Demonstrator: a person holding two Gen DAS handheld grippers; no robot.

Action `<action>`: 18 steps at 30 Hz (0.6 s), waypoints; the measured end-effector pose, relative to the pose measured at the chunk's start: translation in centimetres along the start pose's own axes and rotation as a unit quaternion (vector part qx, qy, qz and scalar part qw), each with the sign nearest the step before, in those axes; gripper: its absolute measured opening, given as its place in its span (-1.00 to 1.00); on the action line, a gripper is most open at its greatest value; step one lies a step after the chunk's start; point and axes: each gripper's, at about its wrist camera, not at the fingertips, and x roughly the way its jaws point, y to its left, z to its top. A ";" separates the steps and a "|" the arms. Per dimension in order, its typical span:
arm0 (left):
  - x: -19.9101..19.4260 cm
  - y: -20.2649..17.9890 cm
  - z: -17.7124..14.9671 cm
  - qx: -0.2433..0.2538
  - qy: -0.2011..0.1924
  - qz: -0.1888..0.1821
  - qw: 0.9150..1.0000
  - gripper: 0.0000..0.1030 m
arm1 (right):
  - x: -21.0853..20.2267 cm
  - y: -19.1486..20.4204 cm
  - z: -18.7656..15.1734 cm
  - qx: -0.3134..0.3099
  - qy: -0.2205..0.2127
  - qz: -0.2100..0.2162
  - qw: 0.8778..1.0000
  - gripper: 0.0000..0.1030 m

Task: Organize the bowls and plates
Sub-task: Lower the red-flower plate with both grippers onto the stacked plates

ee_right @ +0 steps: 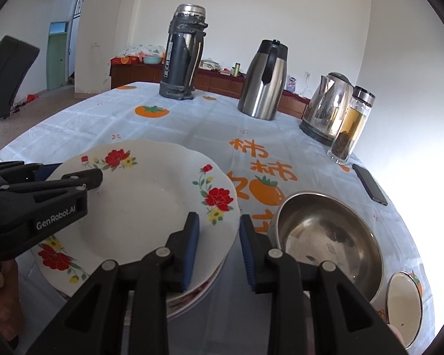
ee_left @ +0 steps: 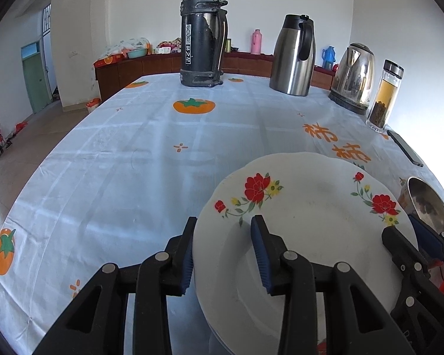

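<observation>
While both grippers are straddling the floral plate (ee_right: 151,195) — left gripper (ee_left: 223,254), right gripper (ee_right: 219,248) — their jaws are gaping, probably setting it onto the stack.

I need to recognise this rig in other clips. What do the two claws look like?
Both the left claw and the right claw are matte black plastic with triangular cut-outs, silver rivets at the pivots and ribbed blue pads. The left claw's side carries white "GenRobot.AI" lettering. No cables or sleeves show.
</observation>
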 end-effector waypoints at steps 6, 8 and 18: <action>0.2 -0.1 -0.1 0.005 0.004 0.001 1.000 -0.24 | 0.3 -0.1 0.0 0.001 0.008 0.003 1.000 -0.42; 0.1 -0.1 -0.1 0.006 0.004 0.000 1.000 -0.24 | 0.3 0.0 0.0 0.000 0.010 0.002 1.000 -0.40; 0.4 -0.4 -0.3 0.018 0.009 0.005 1.000 -0.18 | 0.7 0.1 0.0 -0.003 0.023 0.002 1.000 -0.37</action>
